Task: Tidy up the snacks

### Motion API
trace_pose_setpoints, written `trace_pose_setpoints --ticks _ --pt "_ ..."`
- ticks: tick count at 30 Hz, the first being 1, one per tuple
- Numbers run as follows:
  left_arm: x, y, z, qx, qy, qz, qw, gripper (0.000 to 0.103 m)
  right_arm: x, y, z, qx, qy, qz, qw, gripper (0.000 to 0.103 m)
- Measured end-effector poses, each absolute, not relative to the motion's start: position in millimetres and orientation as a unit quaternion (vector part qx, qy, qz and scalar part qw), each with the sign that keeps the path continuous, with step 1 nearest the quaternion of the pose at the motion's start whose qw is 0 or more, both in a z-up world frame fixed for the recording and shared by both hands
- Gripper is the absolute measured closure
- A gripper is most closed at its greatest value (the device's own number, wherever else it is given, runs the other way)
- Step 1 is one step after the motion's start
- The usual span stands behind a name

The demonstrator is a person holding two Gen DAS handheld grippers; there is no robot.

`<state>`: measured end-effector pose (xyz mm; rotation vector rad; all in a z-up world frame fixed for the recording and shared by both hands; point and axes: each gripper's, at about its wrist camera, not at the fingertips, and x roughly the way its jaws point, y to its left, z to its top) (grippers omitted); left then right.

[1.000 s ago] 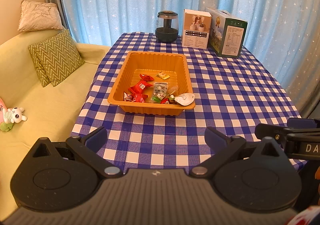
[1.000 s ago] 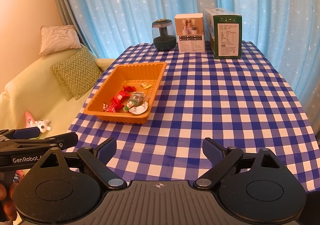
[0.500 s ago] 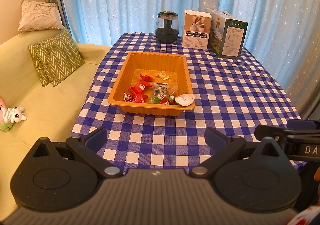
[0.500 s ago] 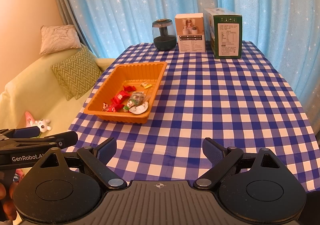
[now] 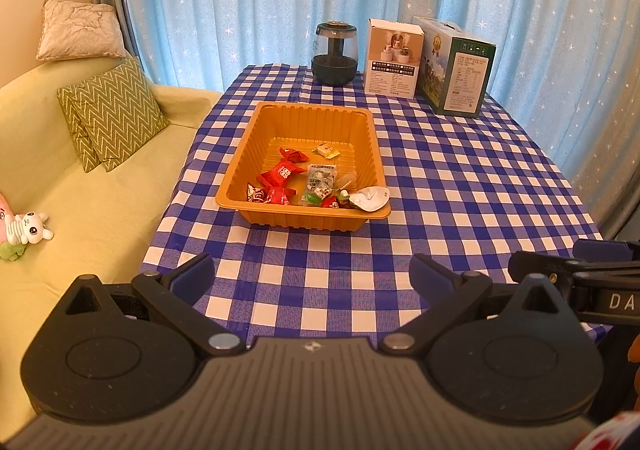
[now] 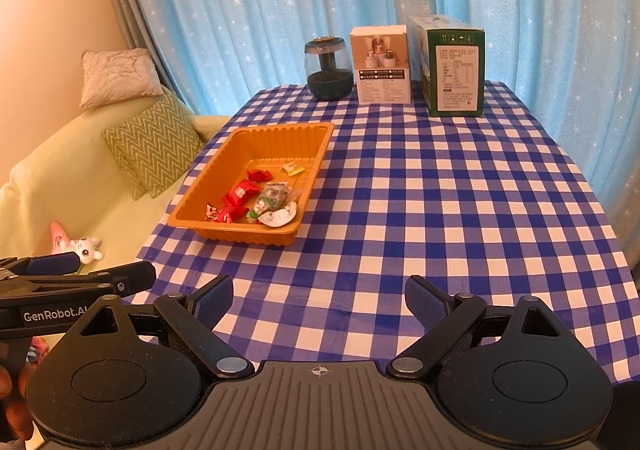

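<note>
An orange plastic tray point(image 5: 308, 120) sits on the blue checked tablecloth; it also shows in the right wrist view point(image 6: 276, 132). Inside lie several wrapped snacks: red candies point(image 5: 282, 173), a clear green-printed packet point(image 5: 319, 179), a small yellow sweet point(image 5: 327, 150) and a white wrapper point(image 5: 371, 198) on the near right rim. My left gripper point(image 5: 312, 276) is open and empty, held above the table's near edge, well short of the tray. My right gripper point(image 6: 319, 300) is open and empty, to the right of the left one.
At the table's far end stand a dark glass jar point(image 5: 335, 54), a white box point(image 5: 394, 58) and a green box point(image 5: 456, 72). A yellow sofa point(image 5: 60, 186) with cushions and a plush toy point(image 5: 26, 228) is on the left. Blue curtains hang behind.
</note>
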<state>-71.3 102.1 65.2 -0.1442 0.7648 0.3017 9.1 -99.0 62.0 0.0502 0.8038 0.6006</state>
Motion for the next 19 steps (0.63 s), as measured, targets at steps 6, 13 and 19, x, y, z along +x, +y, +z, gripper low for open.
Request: trace_pose_setpoints --ticks 6,13,19 --pt "-71.6 102.2 65.2 -0.070 0.371 0.147 0.914 0.000 8.5 -99.0 61.2 0.024 0.385 0.288 0.877 0.011" --pt "-71.9 102.6 64.4 -0.071 0.371 0.147 0.914 0.000 8.6 -99.2 61.3 0.024 0.385 0.288 0.876 0.011" --pt "-72.4 100.1 64.0 -0.073 0.368 0.147 0.915 0.000 8.4 -99.1 61.3 0.024 0.385 0.288 0.876 0.011"
